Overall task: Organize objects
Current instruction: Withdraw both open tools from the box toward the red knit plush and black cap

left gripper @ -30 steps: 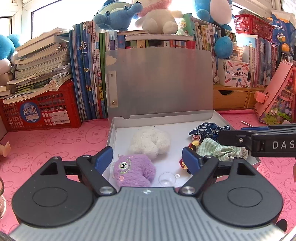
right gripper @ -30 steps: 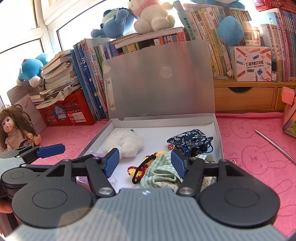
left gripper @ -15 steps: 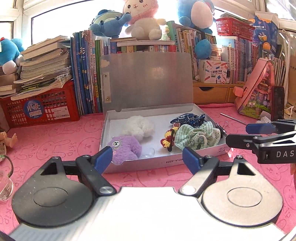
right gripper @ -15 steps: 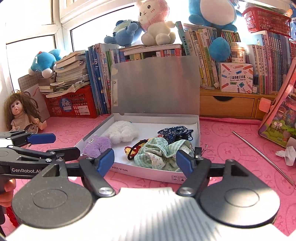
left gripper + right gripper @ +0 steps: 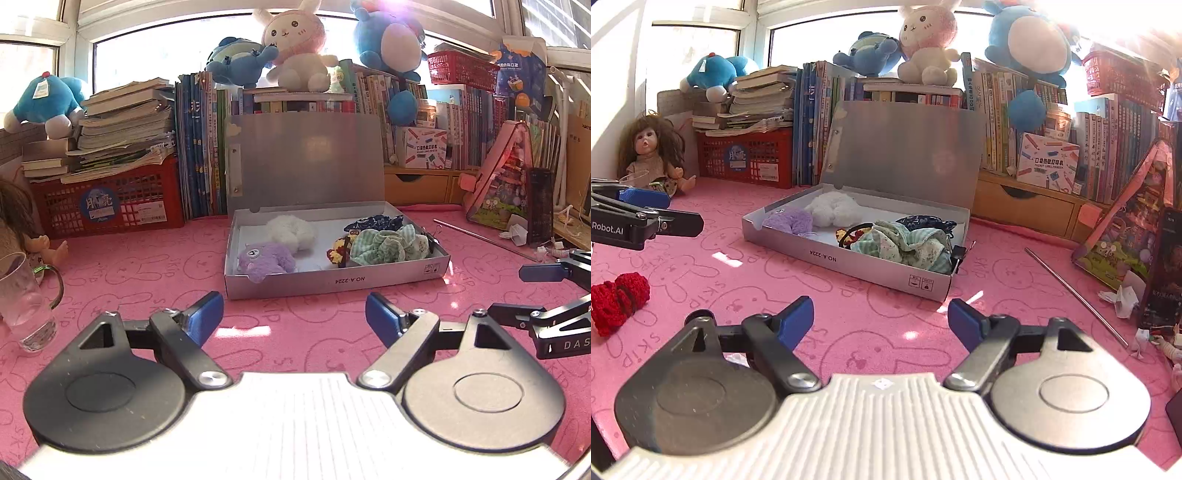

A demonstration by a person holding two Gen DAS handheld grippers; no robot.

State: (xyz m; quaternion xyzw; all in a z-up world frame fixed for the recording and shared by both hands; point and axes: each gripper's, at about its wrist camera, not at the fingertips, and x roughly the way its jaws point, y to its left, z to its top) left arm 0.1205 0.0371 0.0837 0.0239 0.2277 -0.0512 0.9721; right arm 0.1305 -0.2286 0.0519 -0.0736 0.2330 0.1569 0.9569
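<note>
Lying on the pink mat (image 5: 140, 266), the grey box (image 5: 332, 282) runs its long axis left to right in the left wrist view, its lid (image 5: 306, 158) standing upright against the books (image 5: 201, 147). Inside sit a purple plush (image 5: 266, 258), a white plush (image 5: 290, 230) and a green checked scrunchie (image 5: 388, 243). The left gripper (image 5: 294, 317) has its jaws apart and empty. The right gripper (image 5: 881, 319) has just been opening, nothing between its jaws. A red knitted piece (image 5: 618, 295) lies well apart from the box.
</note>
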